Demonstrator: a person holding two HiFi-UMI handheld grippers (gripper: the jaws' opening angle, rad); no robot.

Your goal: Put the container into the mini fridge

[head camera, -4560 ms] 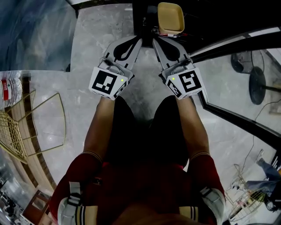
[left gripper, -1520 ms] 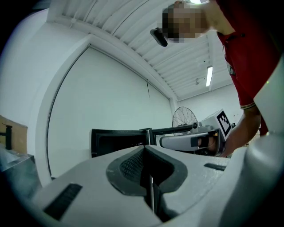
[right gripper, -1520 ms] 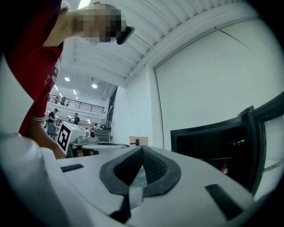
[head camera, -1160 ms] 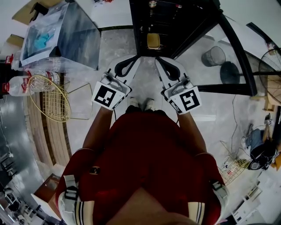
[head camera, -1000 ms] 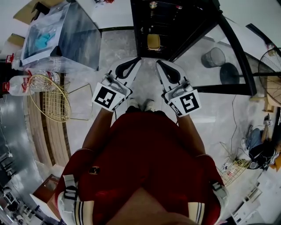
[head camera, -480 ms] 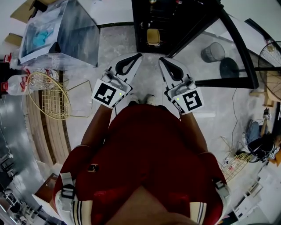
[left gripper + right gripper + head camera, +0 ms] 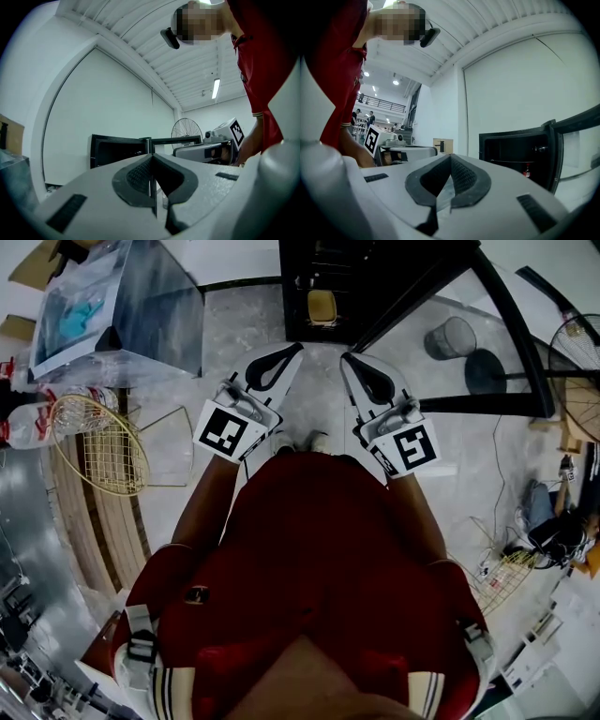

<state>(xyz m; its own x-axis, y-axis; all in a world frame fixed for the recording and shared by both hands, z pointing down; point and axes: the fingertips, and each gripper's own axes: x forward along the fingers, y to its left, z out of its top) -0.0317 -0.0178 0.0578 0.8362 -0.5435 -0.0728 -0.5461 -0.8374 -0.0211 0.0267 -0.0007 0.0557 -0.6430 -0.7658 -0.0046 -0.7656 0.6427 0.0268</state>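
I held both tools level, side by side, facing the open mini fridge; the left gripper had its jaws pressed together on nothing; the right gripper was likewise closed and empty; the container lay beyond both tips, seemingly on a shelf inside the dark cabinet, though the head view showed it too small to be sure.

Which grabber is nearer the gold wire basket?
The left gripper. The gold wire basket is out past it, while the right gripper is on the far side.
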